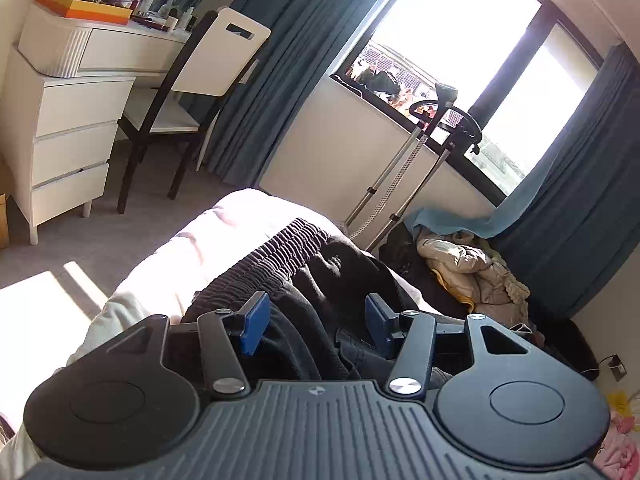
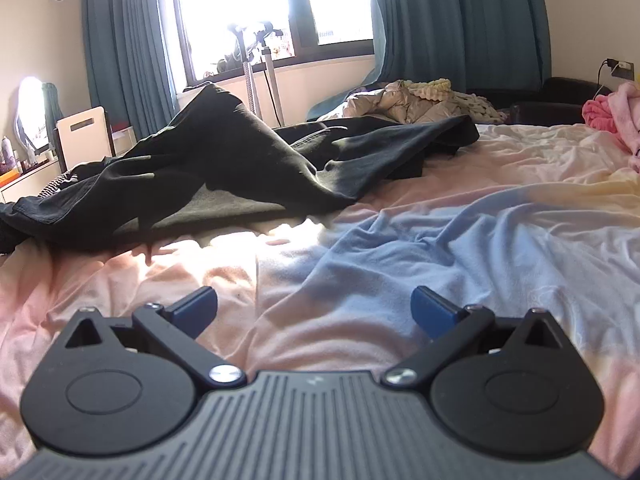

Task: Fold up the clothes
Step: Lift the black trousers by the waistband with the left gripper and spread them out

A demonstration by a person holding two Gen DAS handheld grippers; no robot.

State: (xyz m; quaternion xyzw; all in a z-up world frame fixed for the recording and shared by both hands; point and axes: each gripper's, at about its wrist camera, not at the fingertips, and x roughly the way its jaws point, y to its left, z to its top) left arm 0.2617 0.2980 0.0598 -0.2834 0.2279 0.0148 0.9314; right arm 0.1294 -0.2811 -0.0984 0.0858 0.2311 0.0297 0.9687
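A pair of black trousers (image 2: 224,168) lies crumpled across the far left of the bed (image 2: 400,248), one part raised in a peak. In the left wrist view the same trousers (image 1: 332,280) show their ribbed elastic waistband (image 1: 280,248) near the bed's corner. My left gripper (image 1: 316,326) is open, its blue pads either side of a bunch of the black cloth, not closed on it. My right gripper (image 2: 314,308) is open and empty, low over the pink and blue sheet, well short of the trousers.
A white dresser (image 1: 68,152) and chair (image 1: 192,80) stand left of the bed. A garment steamer stand (image 1: 404,168) is under the window. A heap of beige and other clothes (image 1: 472,272) lies beyond the bed. Pink cloth (image 2: 616,116) sits at the bed's far right.
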